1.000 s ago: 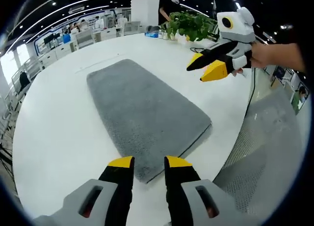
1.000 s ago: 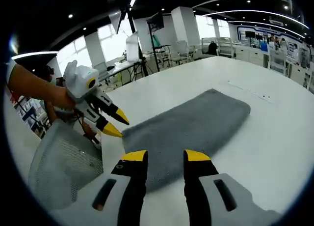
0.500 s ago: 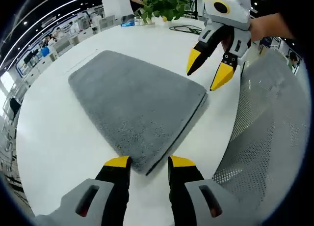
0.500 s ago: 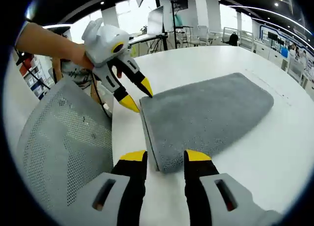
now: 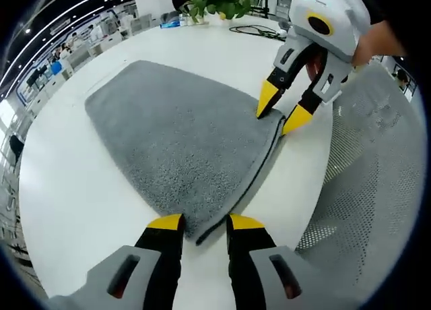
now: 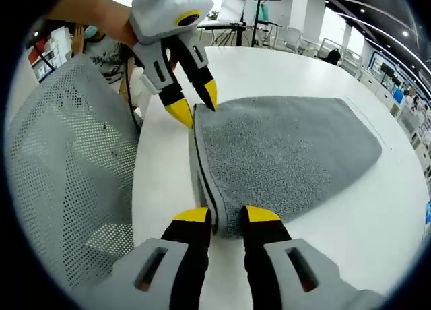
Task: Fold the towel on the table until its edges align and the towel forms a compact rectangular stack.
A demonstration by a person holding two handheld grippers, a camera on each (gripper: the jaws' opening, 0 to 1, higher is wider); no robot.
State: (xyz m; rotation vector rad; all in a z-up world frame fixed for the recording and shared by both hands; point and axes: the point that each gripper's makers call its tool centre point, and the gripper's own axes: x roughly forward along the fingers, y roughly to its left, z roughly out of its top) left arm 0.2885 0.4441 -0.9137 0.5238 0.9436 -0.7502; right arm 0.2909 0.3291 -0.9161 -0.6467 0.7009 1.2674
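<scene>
At centre frame of the left gripper view, a grey, plush, folded rectangular towel (image 5: 178,145) lies flat on a round white table (image 5: 60,189), its layered near edge running from lower centre toward the upper right. The left gripper (image 5: 205,224), with yellow-tipped black jaws rising from the bottom edge, has its jaws apart, straddling the towel's near corner; whether the tips touch the fabric cannot be told. At upper right, the right gripper (image 5: 279,116), a white-and-grey body held by a person's hand (image 5: 377,40), points downward with jaws apart at the towel's far corner, one yellow tip on the top surface, the other just off the edge on the table side. A grey mesh chair back (image 5: 367,182) occupies the right of the frame. A green potted plant (image 5: 219,0) stands on the table at top centre.

Seen from the right gripper view, the towel (image 6: 289,155) fills the centre and right, its stacked edge running vertically at centre frame. The right gripper (image 6: 227,217) at the bottom has its jaws parted around the near corner's edge. The left gripper (image 6: 196,106) reaches from the upper left, jaws apart at the opposite corner. The mesh chair back (image 6: 64,168) fills the left side.
</scene>
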